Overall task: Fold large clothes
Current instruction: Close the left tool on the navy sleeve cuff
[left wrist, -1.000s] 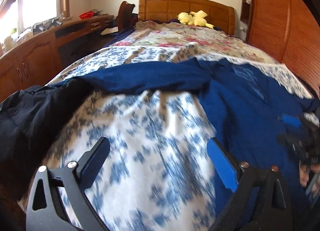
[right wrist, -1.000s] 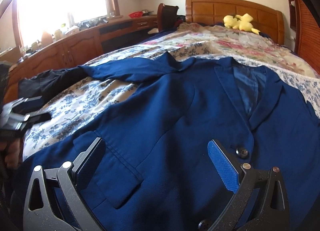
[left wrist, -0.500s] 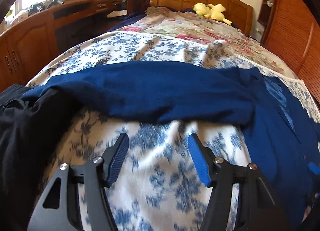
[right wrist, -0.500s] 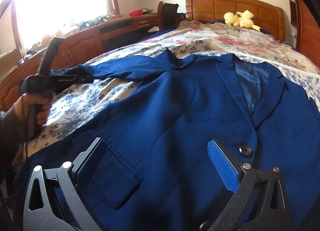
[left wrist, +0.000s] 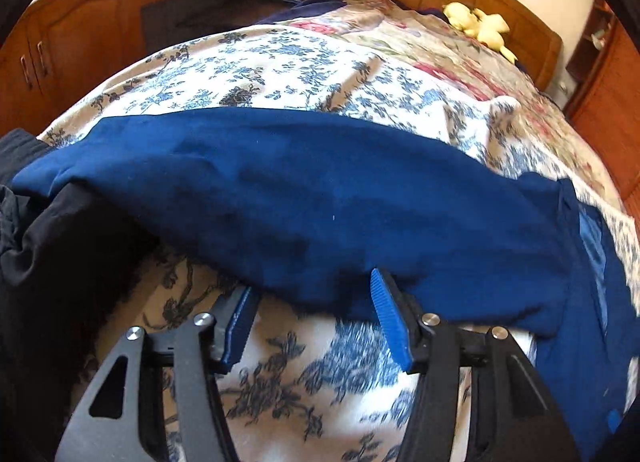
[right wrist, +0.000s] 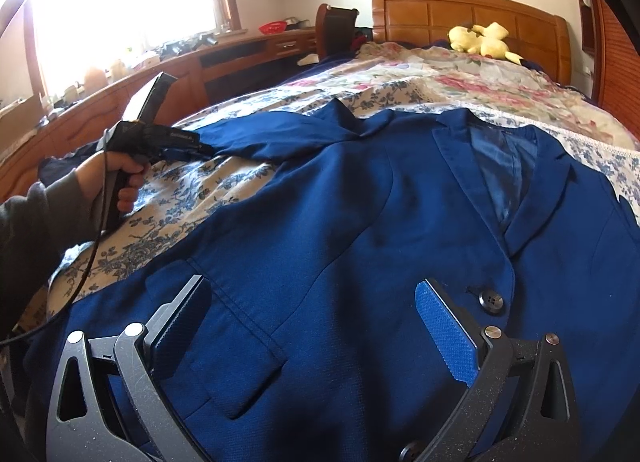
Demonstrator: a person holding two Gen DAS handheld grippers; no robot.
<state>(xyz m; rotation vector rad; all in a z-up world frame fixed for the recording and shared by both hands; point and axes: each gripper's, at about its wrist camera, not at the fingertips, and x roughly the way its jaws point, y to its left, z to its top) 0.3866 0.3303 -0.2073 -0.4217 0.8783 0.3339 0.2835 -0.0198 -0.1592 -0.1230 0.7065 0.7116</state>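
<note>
My left claw point(left wrist: 310, 296) was open, its tips at the edge of the blue jacket's sleeve point(left wrist: 304, 197) just ahead. My right claw point(right wrist: 312, 314) hung open over the jacket point(right wrist: 360, 221) on the bed point(right wrist: 460, 81).

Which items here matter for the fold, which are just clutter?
In play:
- blue blazer
- its sleeve, stretched sideways
- left hand-held gripper, open at the sleeve edge
- right hand-held gripper, open over the front

Lying about:
- black garment
- yellow plush toy
- red bowl
</note>
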